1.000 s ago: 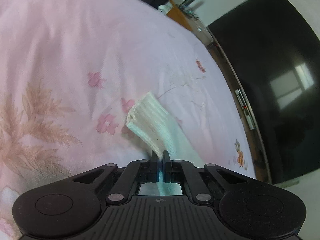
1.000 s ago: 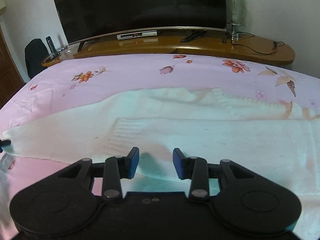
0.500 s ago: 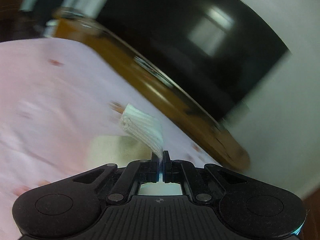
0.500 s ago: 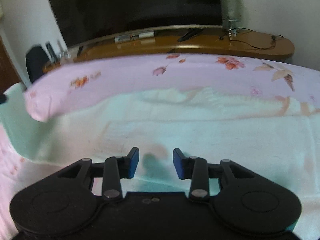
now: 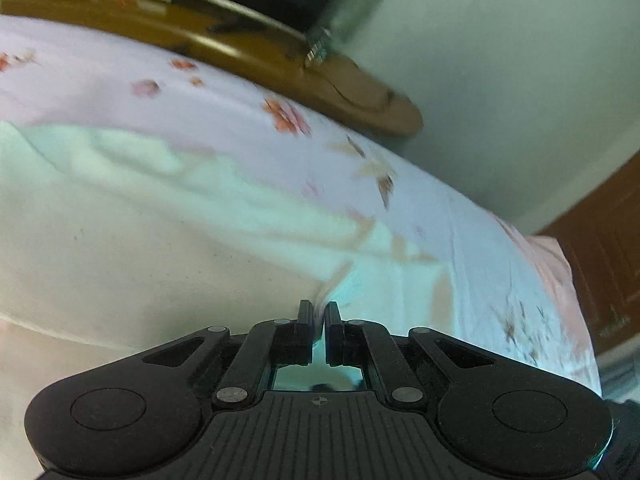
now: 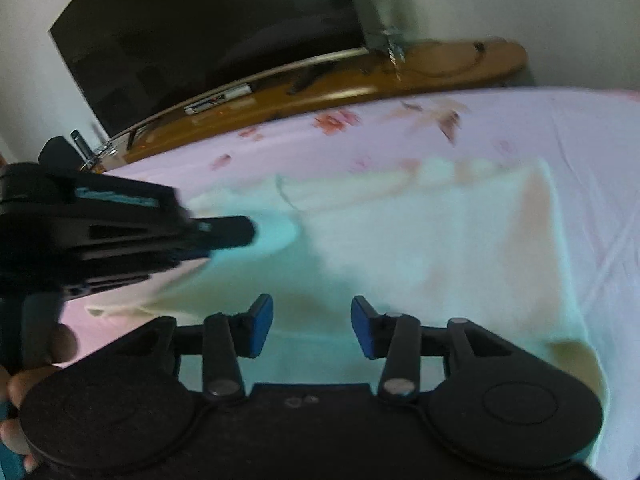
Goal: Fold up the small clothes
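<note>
A white knitted garment (image 5: 140,248) lies spread on the pink flowered bed sheet (image 5: 120,80). My left gripper (image 5: 318,316) is shut on the end of its sleeve, and pale cloth shows in the thin gap between the fingers. In the right wrist view the left gripper (image 6: 244,228) comes in from the left, holding the sleeve (image 6: 280,232) over the garment's body (image 6: 440,248). My right gripper (image 6: 312,320) hovers above the garment's near part. Its jaws are opening, with nothing between the blue pads (image 6: 262,320).
A brown TV stand (image 6: 440,68) runs along the far edge of the bed, with a dark TV (image 6: 180,40) and a clear glass vessel (image 5: 344,12) on it. A wooden door (image 5: 608,240) stands right of the bed. A person's hand (image 6: 36,364) holds the left gripper's handle.
The left gripper has swung the sleeve from the bed's left side over the garment's body and rolled. The right gripper has shifted and tilted, its jaws wider apart.
</note>
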